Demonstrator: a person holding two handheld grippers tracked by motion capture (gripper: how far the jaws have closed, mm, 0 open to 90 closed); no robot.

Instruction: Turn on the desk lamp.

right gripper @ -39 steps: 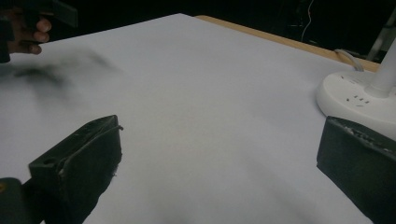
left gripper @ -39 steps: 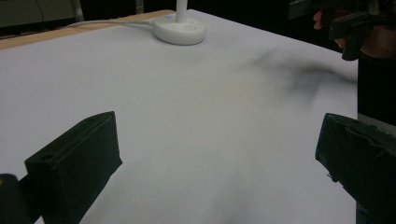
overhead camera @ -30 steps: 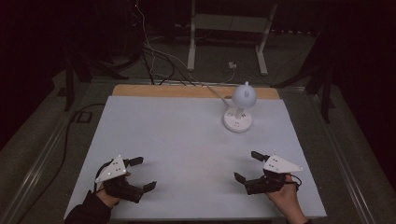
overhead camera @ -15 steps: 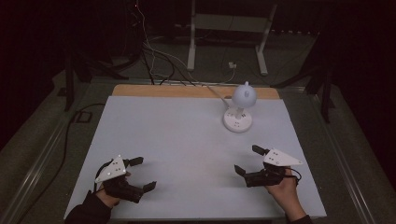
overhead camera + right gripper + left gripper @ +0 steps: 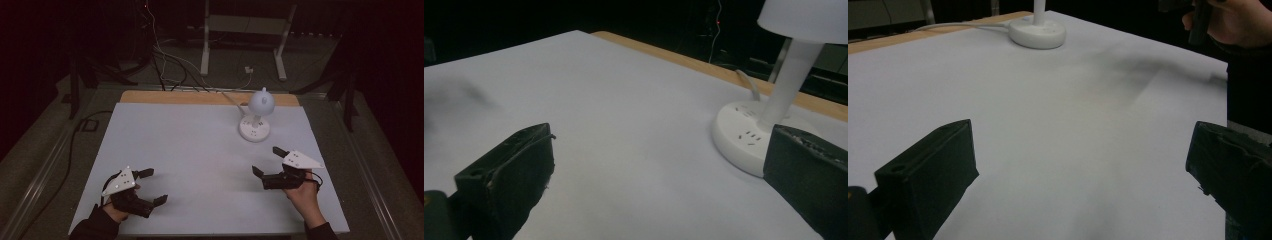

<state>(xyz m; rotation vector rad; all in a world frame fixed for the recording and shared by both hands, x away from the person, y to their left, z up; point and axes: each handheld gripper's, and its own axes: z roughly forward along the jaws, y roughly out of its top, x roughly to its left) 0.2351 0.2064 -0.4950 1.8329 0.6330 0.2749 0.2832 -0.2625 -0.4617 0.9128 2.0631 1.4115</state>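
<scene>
Nearest the person, the left hand-held gripper (image 5: 142, 189) rests low over the near left part of the white surface (image 5: 180, 150), its jaws spread wide with nothing between them; it can stay parked there, out of the way. On the other side, the right hand-held gripper (image 5: 267, 164) is likewise spread and empty, and it points toward the white lamp (image 5: 256, 120), which stands upright at the far right of the surface, well apart from both tools. Its round base (image 5: 746, 142), dotted with socket holes, sits just ahead of the right jaws in the right gripper view, with the slim stem (image 5: 786, 82) rising to the shade. The step in hand looks like a reach for the lamp. To do it well, advance the right tool low and level, keep the jaws wide until they bracket the stem just above the base, and mind the cord (image 5: 231, 100) trailing off the far edge so it does not snag or tip the lamp.
</scene>
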